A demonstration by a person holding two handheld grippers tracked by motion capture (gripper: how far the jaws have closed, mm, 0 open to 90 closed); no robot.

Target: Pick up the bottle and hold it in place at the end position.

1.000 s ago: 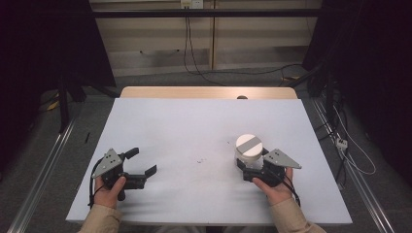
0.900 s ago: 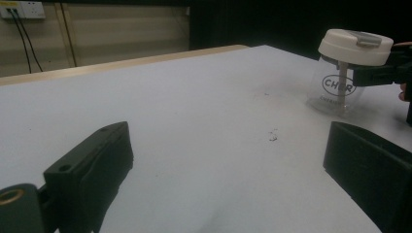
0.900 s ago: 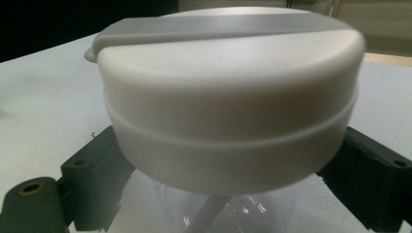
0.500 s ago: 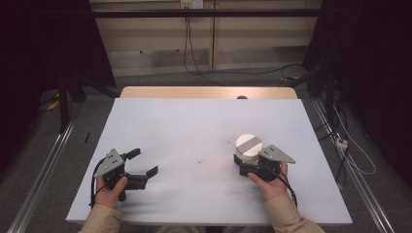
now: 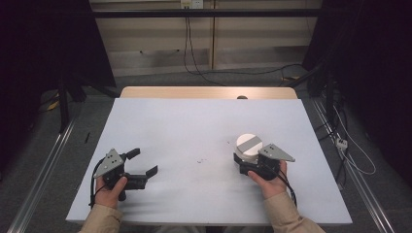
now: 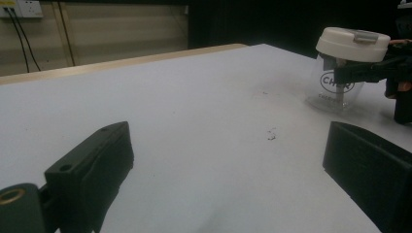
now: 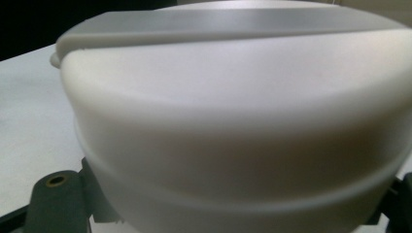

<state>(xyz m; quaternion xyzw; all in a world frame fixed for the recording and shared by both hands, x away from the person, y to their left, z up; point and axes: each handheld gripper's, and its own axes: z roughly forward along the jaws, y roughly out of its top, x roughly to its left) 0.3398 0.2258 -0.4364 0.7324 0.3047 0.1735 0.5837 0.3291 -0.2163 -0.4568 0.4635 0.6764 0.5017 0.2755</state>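
Holding: your right gripper (image 5: 244, 164) has its fingers pinching the jar (image 5: 248, 148), one on each side of the clear body just under the white lid (image 6: 352, 43).
Jar: it stands upright on the desk (image 5: 194, 126), right of the desk's middle; it is a clear jar with dark print on its wall and a grey strip across the lid.
Jar against the edges: it sits nearer the desk's near edge than its far edge, and well in from the right edge.
Right hand (image 5: 270, 180): it lies just behind the jar on your side, with the sleeve crossing the near edge of the desk.
Left gripper (image 5: 141, 162): its fingers are spread wide with nothing between them, low over the desk, well apart from the jar on its left.
Left hand (image 5: 112, 187): it is close to the near edge, and in from the left edge.
Room left of the jar: bare white desk runs between the jar and your left gripper, with a few small dark specks (image 5: 200, 160) on the surface about midway.
Room beyond the jar: bare surface runs to the far edge, where a wooden strip (image 5: 204, 92) shows past the white top.
Room right of the jar: a narrower band of bare desk lies before the right edge.
Right gripper view: the lid is close against the camera, with the dark fingers at both lower corners.
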